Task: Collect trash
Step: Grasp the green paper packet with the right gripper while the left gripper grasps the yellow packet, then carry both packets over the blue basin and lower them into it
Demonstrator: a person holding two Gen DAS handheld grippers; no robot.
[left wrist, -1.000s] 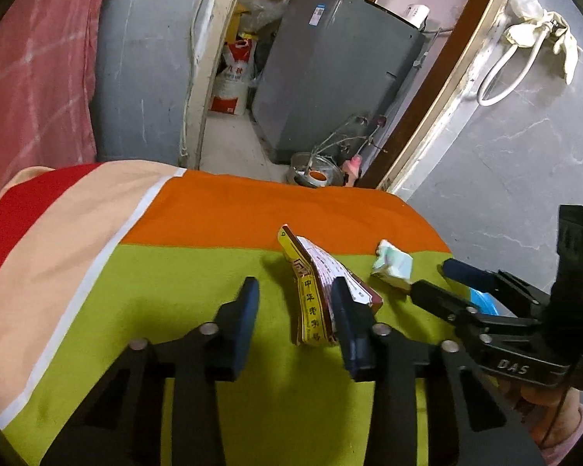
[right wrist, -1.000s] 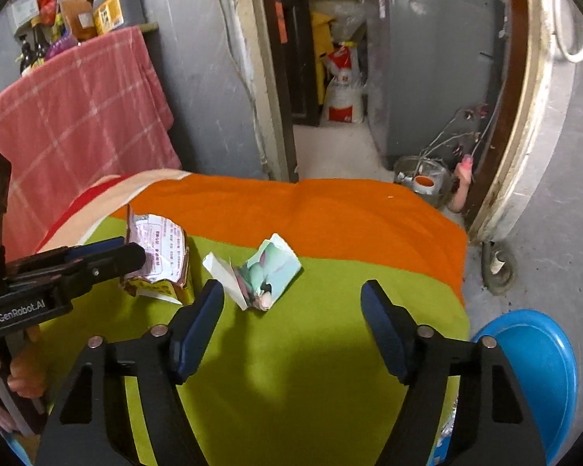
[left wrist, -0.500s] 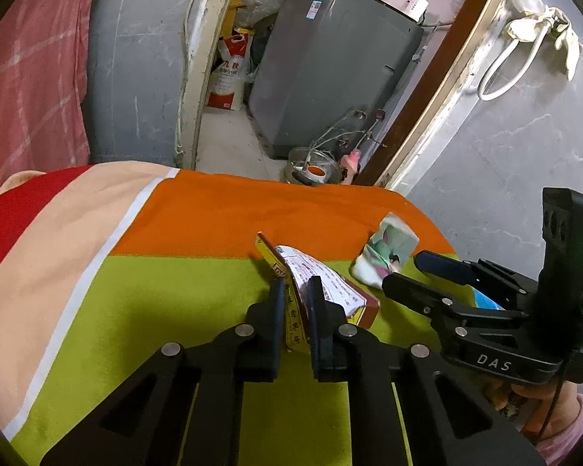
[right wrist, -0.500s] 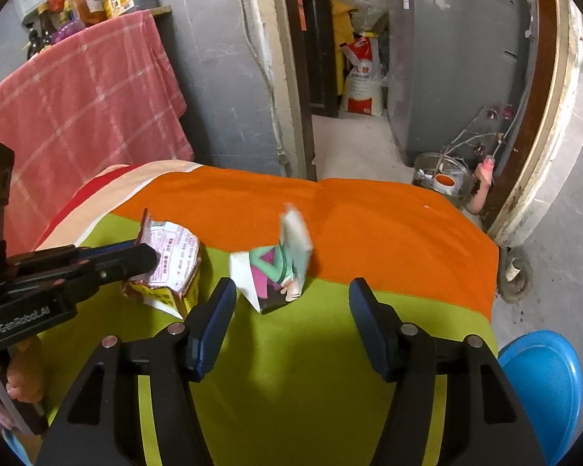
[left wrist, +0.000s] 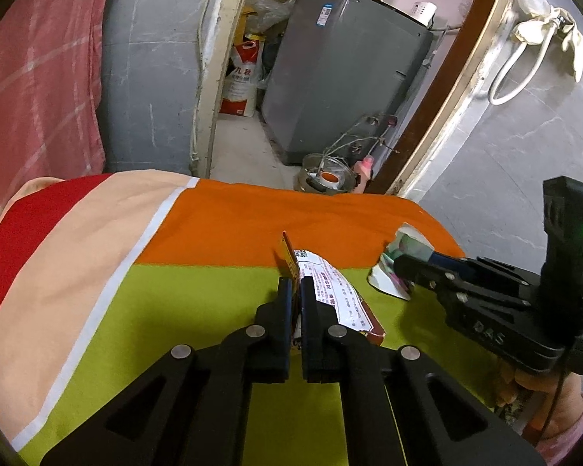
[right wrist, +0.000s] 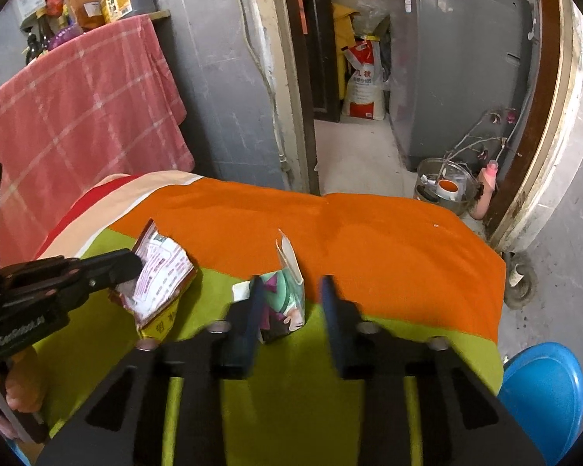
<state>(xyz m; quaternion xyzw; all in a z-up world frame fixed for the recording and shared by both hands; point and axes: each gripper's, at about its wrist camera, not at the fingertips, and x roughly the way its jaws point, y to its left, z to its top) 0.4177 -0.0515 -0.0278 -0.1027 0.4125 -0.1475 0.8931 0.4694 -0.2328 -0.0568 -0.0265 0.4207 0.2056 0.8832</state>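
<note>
Gripping the yellow-edged wrapper (left wrist: 332, 295) pinched between its closed fingers, the left gripper (left wrist: 296, 287) should lift cleanly off the striped cloth (left wrist: 198, 303), while the right gripper (right wrist: 289, 301), jaws parted around the green packet (right wrist: 285, 299), closes squarely before raising it.

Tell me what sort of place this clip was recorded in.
Likely a lived-in home, near a utility or storage nook: a grey washing machine and a printed sack stand past the doorway, and a pink checked cloth hangs by the striped-covered table.
</note>
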